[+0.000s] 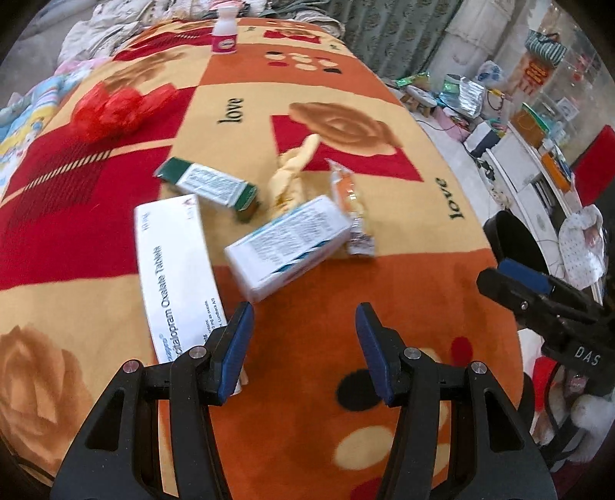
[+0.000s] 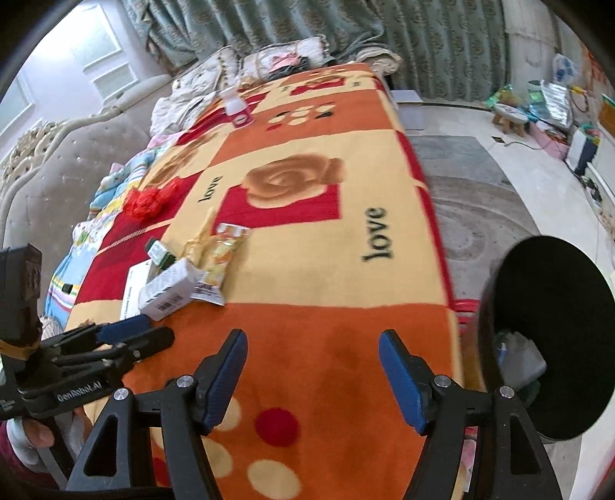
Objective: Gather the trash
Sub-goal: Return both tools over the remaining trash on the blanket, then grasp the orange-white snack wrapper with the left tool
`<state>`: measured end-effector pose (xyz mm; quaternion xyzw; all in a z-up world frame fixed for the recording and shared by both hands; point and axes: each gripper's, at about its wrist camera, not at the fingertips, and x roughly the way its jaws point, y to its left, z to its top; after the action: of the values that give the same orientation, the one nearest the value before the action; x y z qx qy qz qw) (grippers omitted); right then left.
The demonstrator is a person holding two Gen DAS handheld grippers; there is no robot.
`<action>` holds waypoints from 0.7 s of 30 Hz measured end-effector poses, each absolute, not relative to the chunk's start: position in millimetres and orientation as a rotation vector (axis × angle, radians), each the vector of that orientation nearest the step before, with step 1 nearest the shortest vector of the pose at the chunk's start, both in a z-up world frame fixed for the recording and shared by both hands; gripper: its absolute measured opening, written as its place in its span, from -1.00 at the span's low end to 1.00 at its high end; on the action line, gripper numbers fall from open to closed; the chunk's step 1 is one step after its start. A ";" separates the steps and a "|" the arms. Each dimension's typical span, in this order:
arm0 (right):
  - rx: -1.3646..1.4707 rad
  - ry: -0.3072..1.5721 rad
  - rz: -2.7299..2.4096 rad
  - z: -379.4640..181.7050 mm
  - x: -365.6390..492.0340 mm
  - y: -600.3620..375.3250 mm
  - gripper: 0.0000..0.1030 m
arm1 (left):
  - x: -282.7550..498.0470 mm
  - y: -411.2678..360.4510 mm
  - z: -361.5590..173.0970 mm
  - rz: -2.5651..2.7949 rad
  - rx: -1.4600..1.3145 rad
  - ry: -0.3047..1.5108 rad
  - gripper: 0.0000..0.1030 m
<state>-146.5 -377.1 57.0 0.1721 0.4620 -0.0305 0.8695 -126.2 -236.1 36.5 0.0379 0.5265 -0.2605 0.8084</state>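
Two grippers hover low over a blanket (image 1: pixel 307 338) patterned in orange, red and cream, and each has its blue-padded fingers spread apart, holding nothing. Nearest, the left gripper (image 1: pixel 303 348) points at a cluster of trash, with a long white tablet box (image 1: pixel 173 269) just beside its left finger. The right gripper (image 2: pixel 313 379) sits to the right, and a black bin (image 2: pixel 553 338) stands off the blanket's right edge, something pale inside. Farther on lie a white carton (image 1: pixel 288 246), touching a snack wrapper (image 1: pixel 351 209) on its right, then a green-and-white box (image 1: pixel 209 182) and a yellow twisted piece (image 1: pixel 294 165). Beyond, far left, is a red crumpled bag (image 1: pixel 115 109). Farthest stands a small white bottle (image 1: pixel 225 34).
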 end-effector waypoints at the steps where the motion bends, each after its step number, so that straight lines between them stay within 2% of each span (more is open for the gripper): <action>1: 0.354 0.967 -0.050 58.0 -142.4 -371.7 0.33 | -125.6 -231.4 36.6 -0.551 0.074 1.126 0.04; 16: 0.305 1.001 0.041 53.0 -110.7 -327.8 0.35 | -103.4 -183.5 49.4 -0.478 0.058 1.077 0.04; 21: 0.314 1.007 0.026 51.7 -112.3 -332.9 0.35 | -106.0 -198.7 61.3 -0.584 0.079 1.049 0.04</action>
<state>-112.3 -332.9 51.7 0.1496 0.4804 0.0125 0.8641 -106.0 -198.7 61.3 0.0371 0.4935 -0.2746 0.8244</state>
